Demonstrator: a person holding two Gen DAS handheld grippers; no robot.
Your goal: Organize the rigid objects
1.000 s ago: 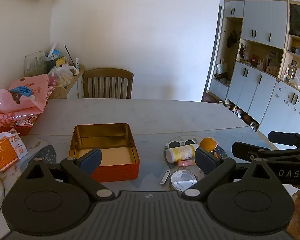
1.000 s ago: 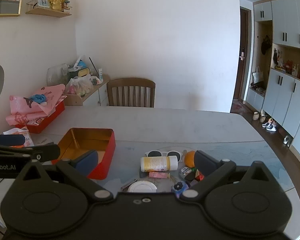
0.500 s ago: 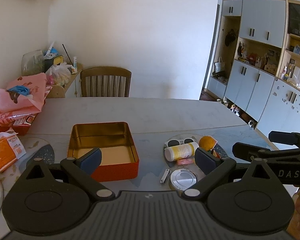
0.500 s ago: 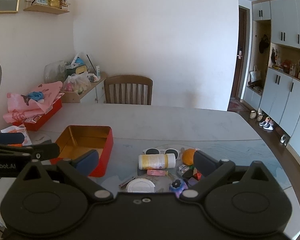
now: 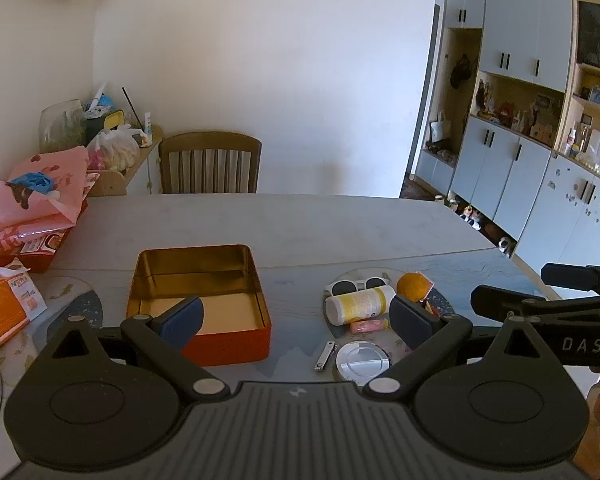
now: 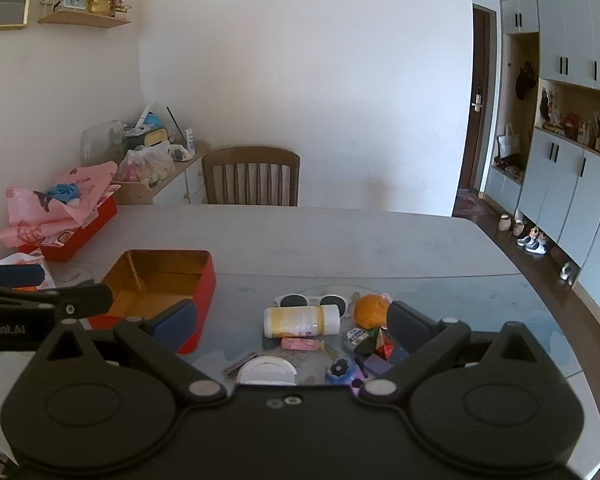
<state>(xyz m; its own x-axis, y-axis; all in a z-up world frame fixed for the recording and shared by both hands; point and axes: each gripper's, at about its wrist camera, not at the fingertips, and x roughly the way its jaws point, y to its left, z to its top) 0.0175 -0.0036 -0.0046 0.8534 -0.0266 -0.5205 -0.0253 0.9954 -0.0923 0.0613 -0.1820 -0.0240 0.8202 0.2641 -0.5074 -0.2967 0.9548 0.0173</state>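
Observation:
An empty red tin with a gold inside (image 5: 198, 300) (image 6: 160, 286) sits on the table. To its right lies a pile: white sunglasses (image 5: 358, 285) (image 6: 312, 301), a white-and-yellow bottle on its side (image 5: 358, 304) (image 6: 302, 321), an orange ball (image 5: 413, 286) (image 6: 371, 310), a pink bar (image 6: 302, 345), nail clippers (image 5: 325, 356), a round white lid (image 5: 362, 361) (image 6: 266, 370) and small colourful toys (image 6: 374, 346). My left gripper (image 5: 296, 320) is open and empty, above the near table edge. My right gripper (image 6: 292, 326) is open and empty, above the pile's near side.
A wooden chair (image 5: 209, 162) stands at the table's far side. Pink bags on a red box (image 5: 28, 208) and an orange packet (image 5: 6, 306) lie at the left. Cabinets (image 5: 532, 152) line the right wall. The grey table (image 5: 300, 224) stretches beyond the tin.
Both views have shifted slightly; the tin and pile sit a bit further left in the right wrist view. Both grippers stay open and empty.

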